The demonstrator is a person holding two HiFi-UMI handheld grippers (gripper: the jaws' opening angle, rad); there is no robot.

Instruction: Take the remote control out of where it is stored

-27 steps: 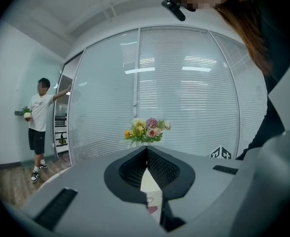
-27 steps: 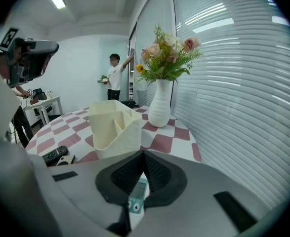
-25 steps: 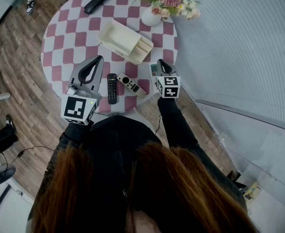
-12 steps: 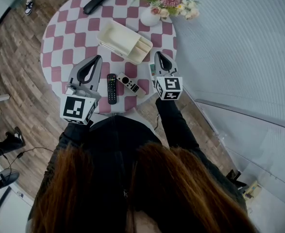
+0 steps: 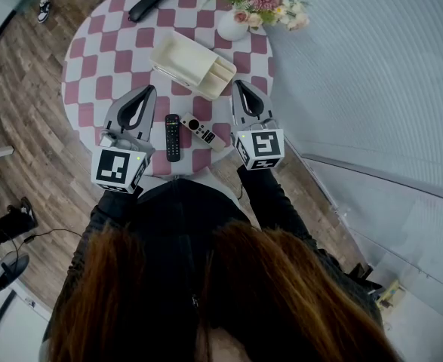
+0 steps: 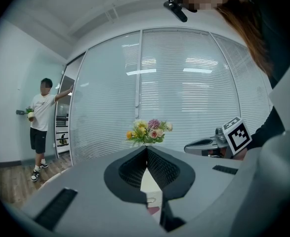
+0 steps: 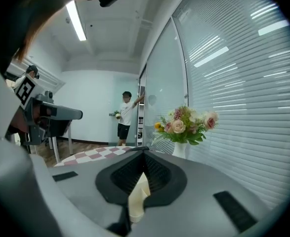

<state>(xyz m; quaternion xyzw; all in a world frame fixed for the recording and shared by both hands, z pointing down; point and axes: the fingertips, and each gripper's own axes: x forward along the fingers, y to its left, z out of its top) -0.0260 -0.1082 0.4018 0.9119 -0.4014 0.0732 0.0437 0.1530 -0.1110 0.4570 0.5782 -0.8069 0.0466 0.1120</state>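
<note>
Head view: from high above, steeply down onto the round pink-and-white chequered worktop [image 5: 93, 59]. Left gripper view: low, close behind the grey left tongs [image 6: 145, 148], level across the worktop towards the slatted glass wall [image 6: 184, 83]. Right gripper view: likewise behind the grey right tongs [image 7: 144, 154]. Shared by all three: the white vase of mixed flowers [image 5: 234, 27].

No words, brands or numbers can be read on anything in view.

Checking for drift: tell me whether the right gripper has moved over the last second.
Yes. The right gripper has shifted forward and leftward, its tip now nearer the cream tray.
</note>
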